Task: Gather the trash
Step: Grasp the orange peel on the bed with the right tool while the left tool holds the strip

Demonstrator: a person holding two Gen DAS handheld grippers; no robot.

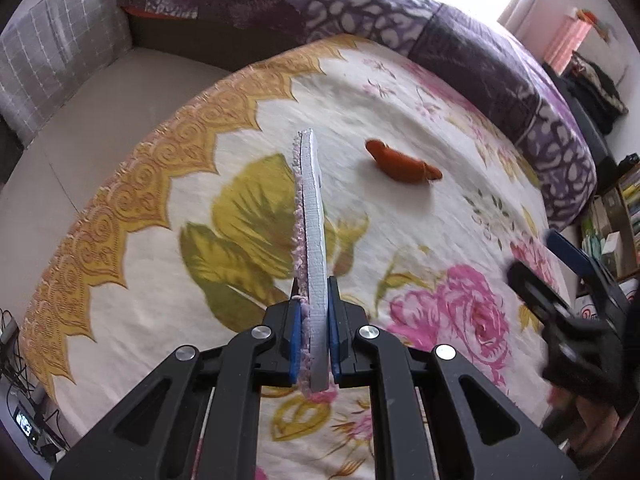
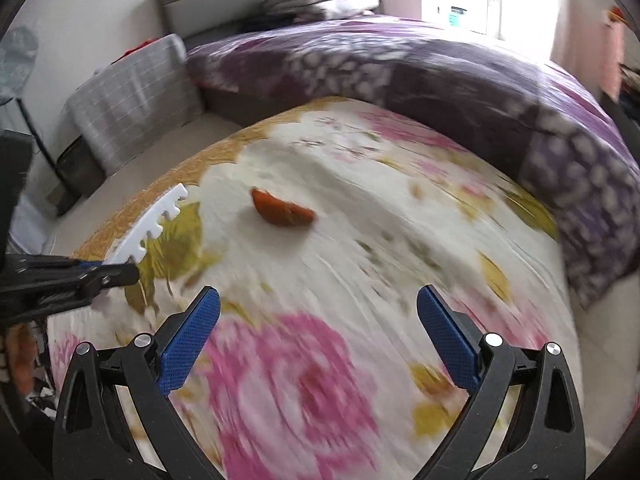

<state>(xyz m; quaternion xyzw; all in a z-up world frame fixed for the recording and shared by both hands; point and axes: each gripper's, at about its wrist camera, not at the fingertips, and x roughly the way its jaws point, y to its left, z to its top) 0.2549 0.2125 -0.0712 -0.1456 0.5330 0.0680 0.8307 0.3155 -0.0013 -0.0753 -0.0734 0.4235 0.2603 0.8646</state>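
My left gripper (image 1: 313, 292) is shut on a flat white foam strip (image 1: 313, 208) with a pink fuzzy face, held on edge above the flowered bedspread (image 1: 400, 92). In the right wrist view the strip (image 2: 154, 228) shows a toothed edge and sticks out of the left gripper (image 2: 120, 274) at the left. An orange peel (image 1: 400, 164) lies on the bedspread, beyond and to the right of the strip. My right gripper (image 2: 318, 300) is open over a pink rose print with nothing between its blue pads; the orange peel (image 2: 282, 212) lies ahead of it. The right gripper (image 1: 560, 308) is a blur in the left wrist view.
A purple patterned quilt (image 1: 440, 28) is bunched along the far side of the bed. A grey checked cushion (image 1: 52, 52) stands on the left beside beige floor (image 1: 80, 128). Shelves with boxes (image 1: 616, 224) are at the right, cables (image 1: 16, 360) at the lower left.
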